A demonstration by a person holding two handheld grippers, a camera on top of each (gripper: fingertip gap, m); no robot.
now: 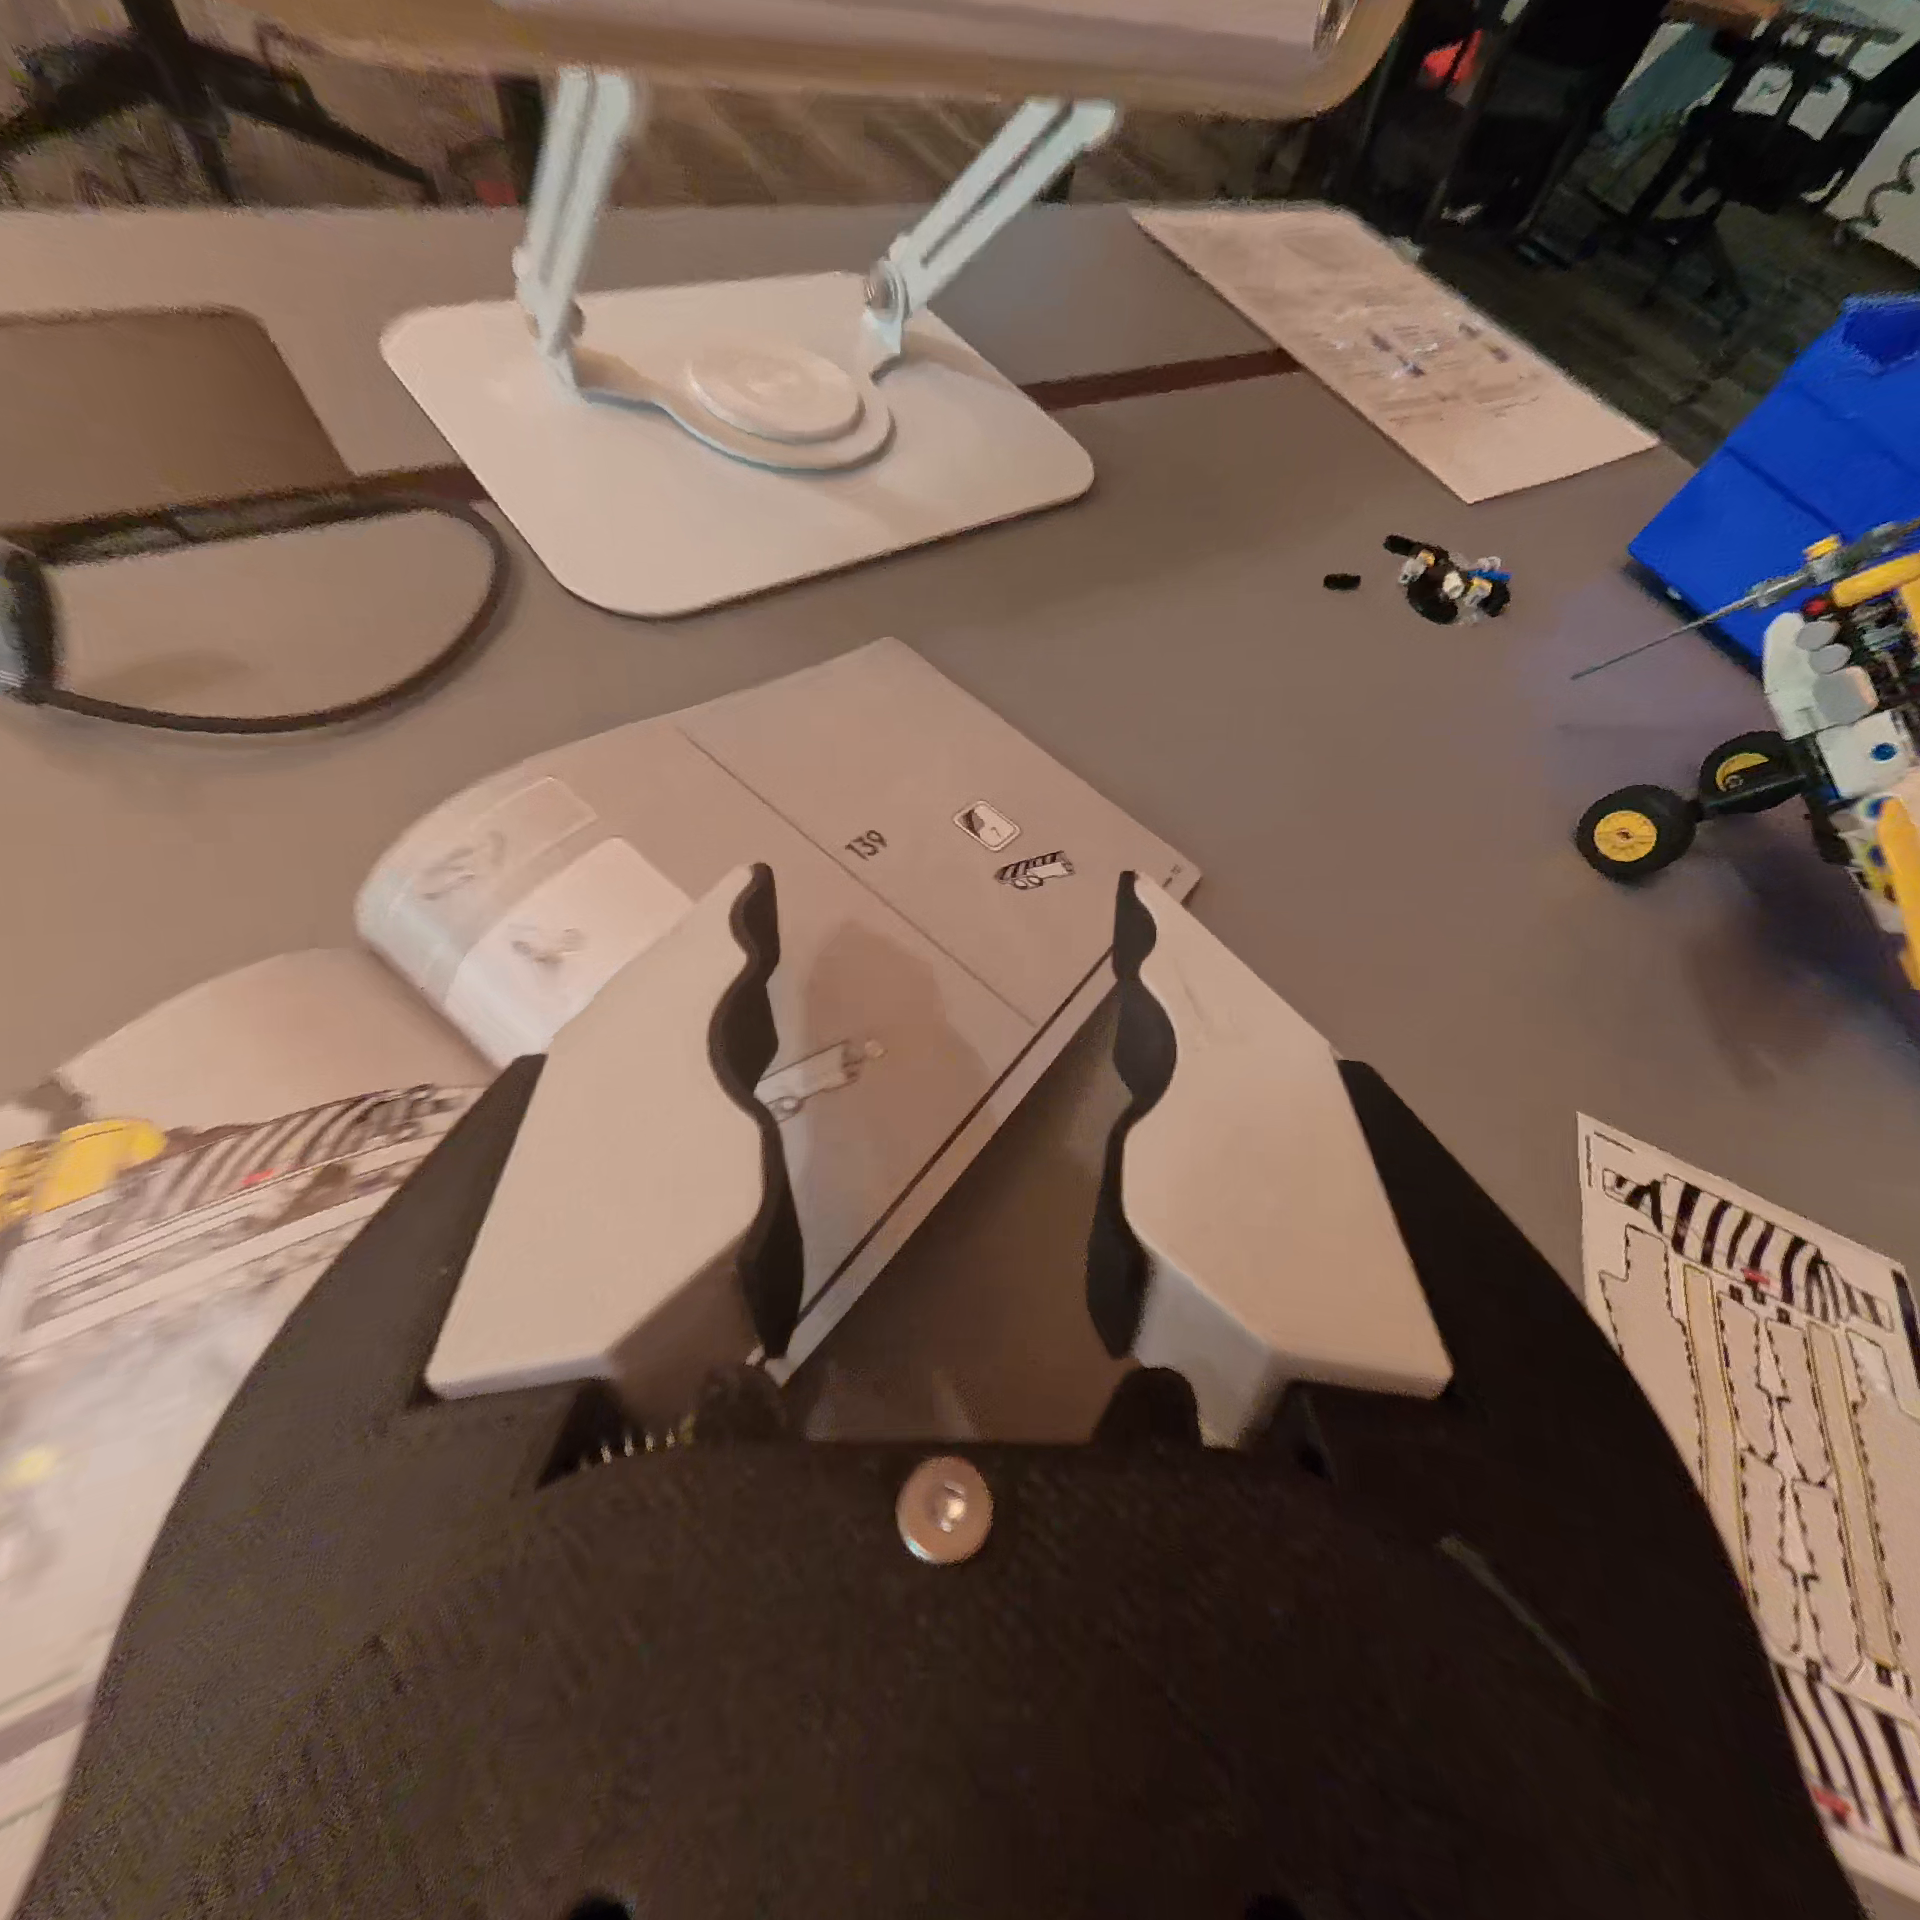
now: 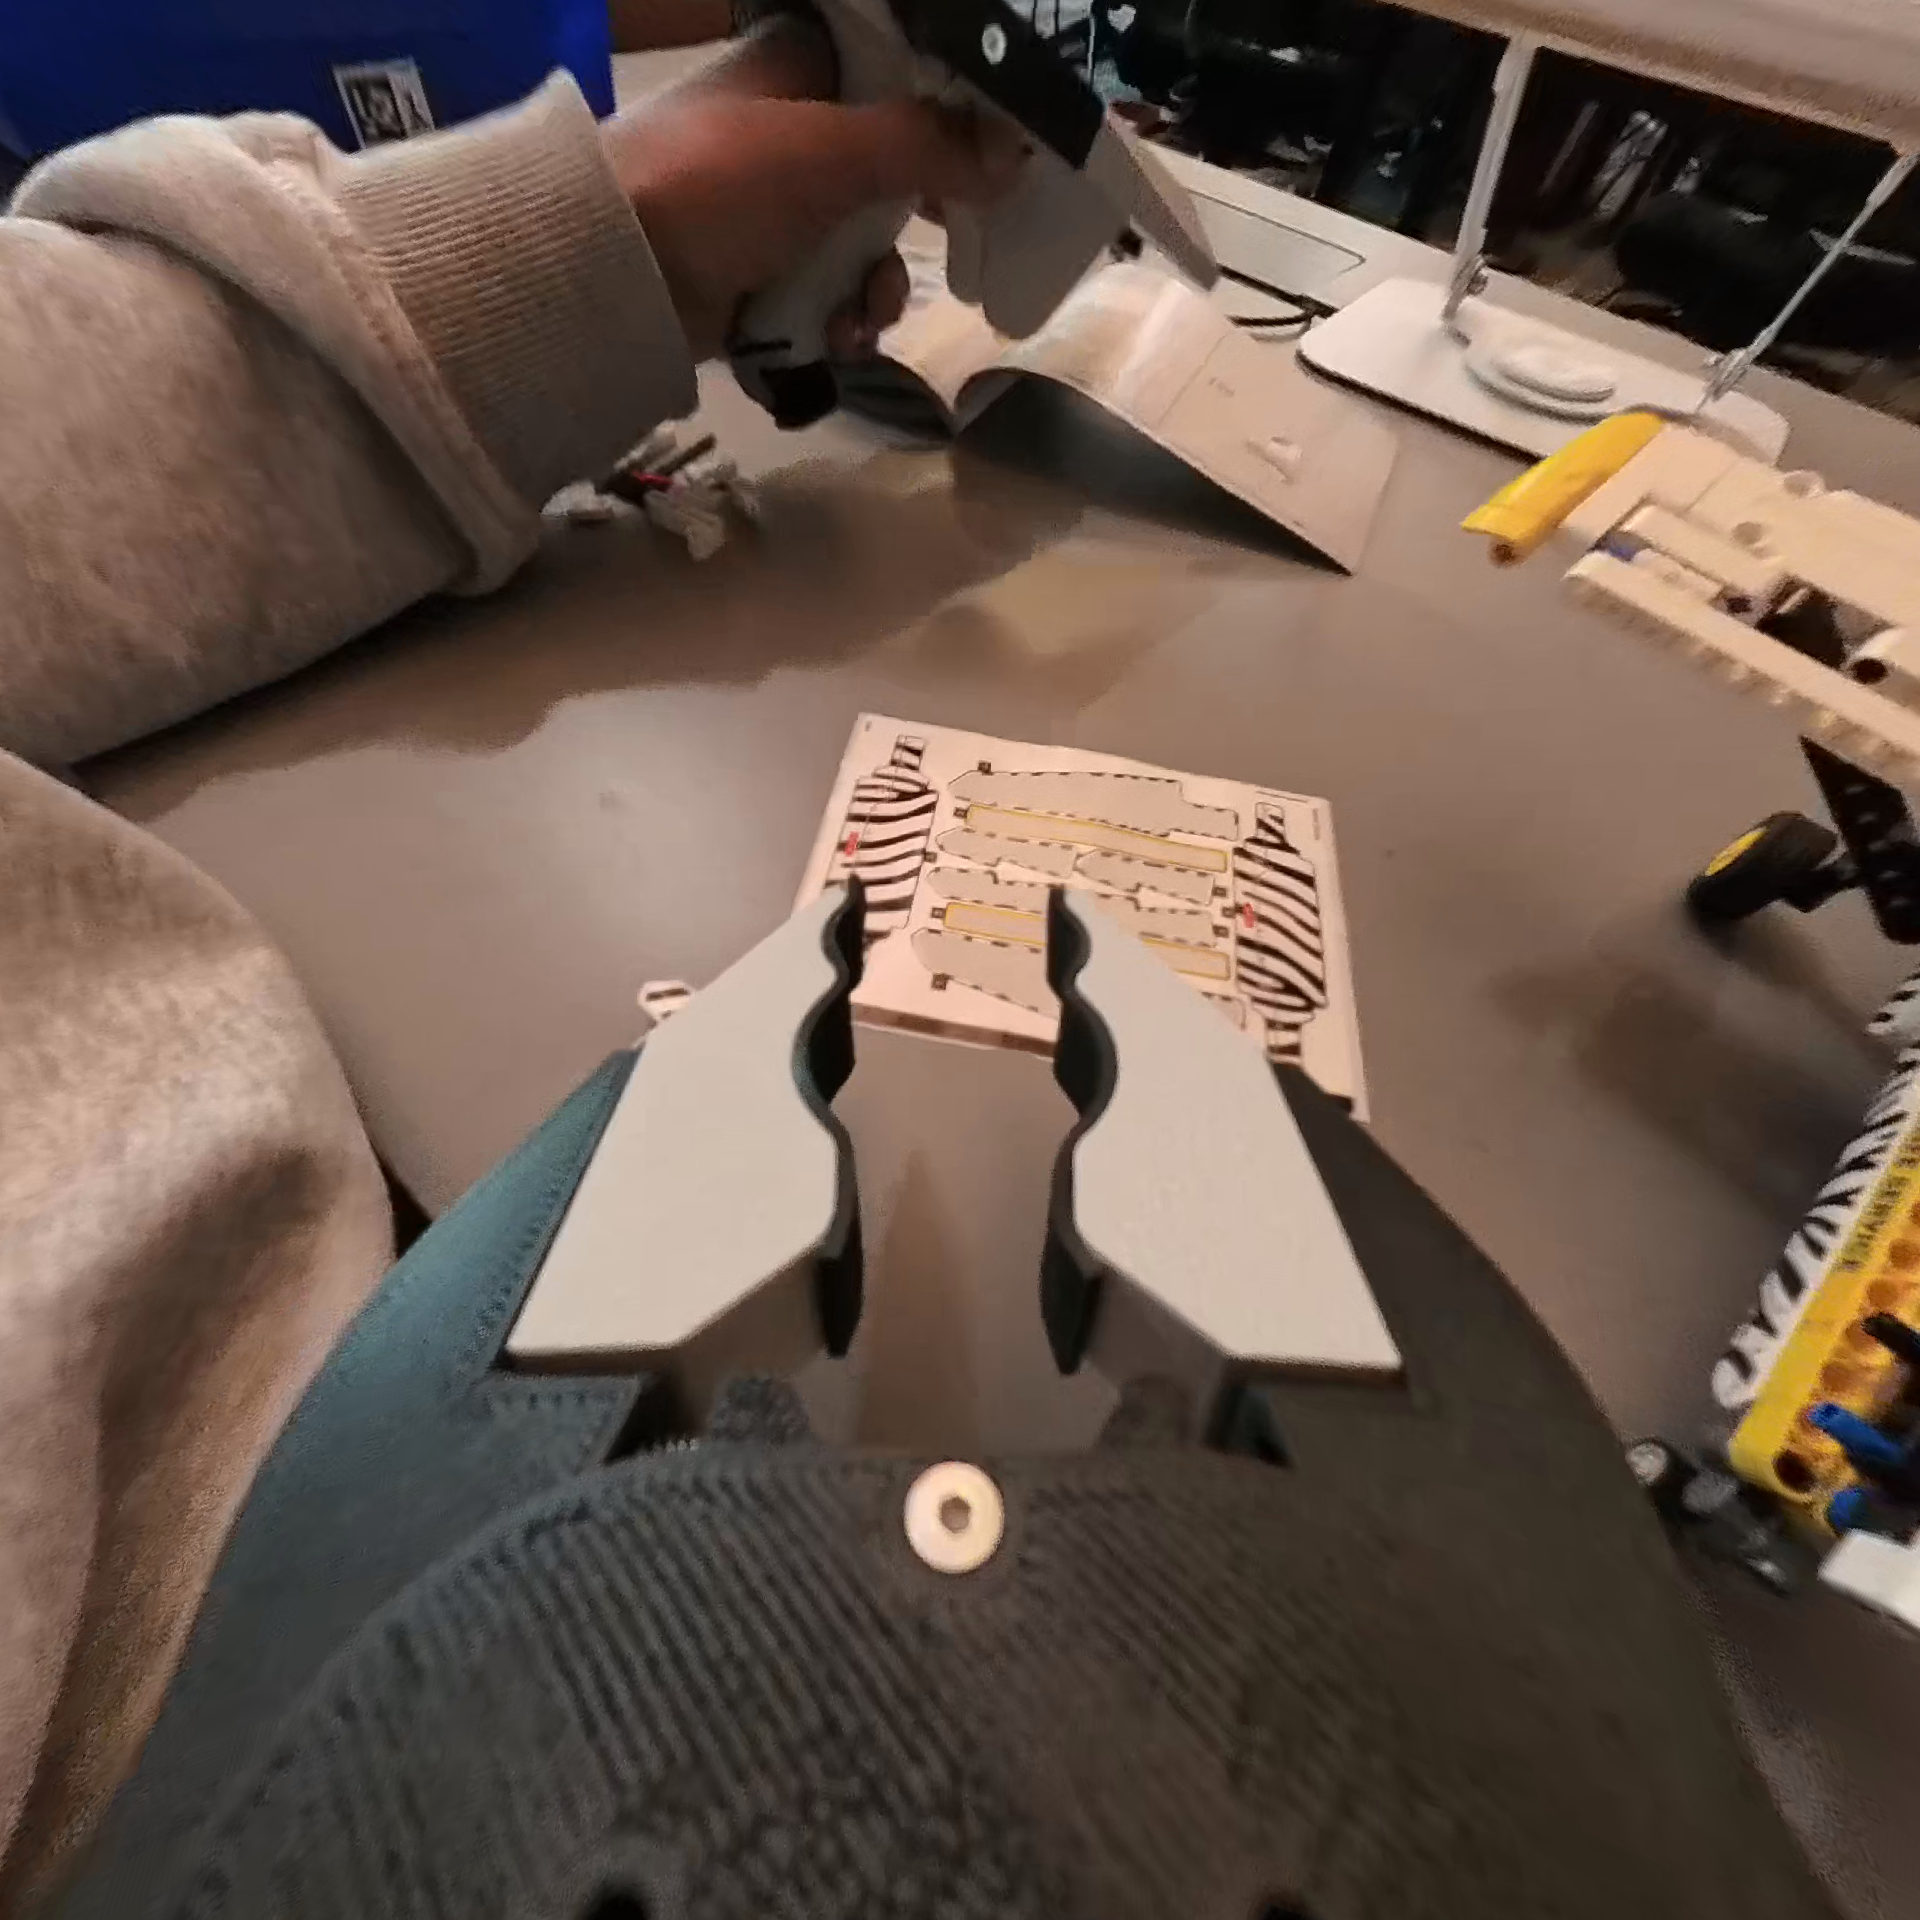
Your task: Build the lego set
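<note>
My left gripper (image 1: 945, 885) is open and empty, low over the open instruction booklet (image 1: 883, 769); a page edge runs between its fingers. My right gripper (image 2: 954, 896) is open and empty, its tips just over the near edge of the striped sticker sheet (image 2: 1091, 862), which also shows in the left wrist view (image 1: 1745, 1351). The partly built white and yellow lego vehicle (image 1: 1818, 748) stands at the right with black and yellow wheels (image 2: 1766, 862). A yellow beam with striped stickers (image 2: 1849, 1351) lies near my right gripper.
A white stand base (image 1: 727, 447) sits behind the booklet. A small cluster of lego pieces (image 1: 1444, 587), a blue bin (image 1: 1787, 468) and a printed sheet (image 1: 1392, 332) are at the right. A black looped strap (image 1: 260, 623) lies left. A person's sleeve (image 2: 260, 364) fills the left of the right wrist view; loose pieces (image 2: 665, 488) lie beside it. My right fingertips sit around 30 centimeters from my left ones. The right gripper is farther from the white stand base (image 1: 727, 447), some 45 centimeters, than the left, some 20 centimeters. The right camera catches it too, in the right wrist view (image 2: 1470, 369).
</note>
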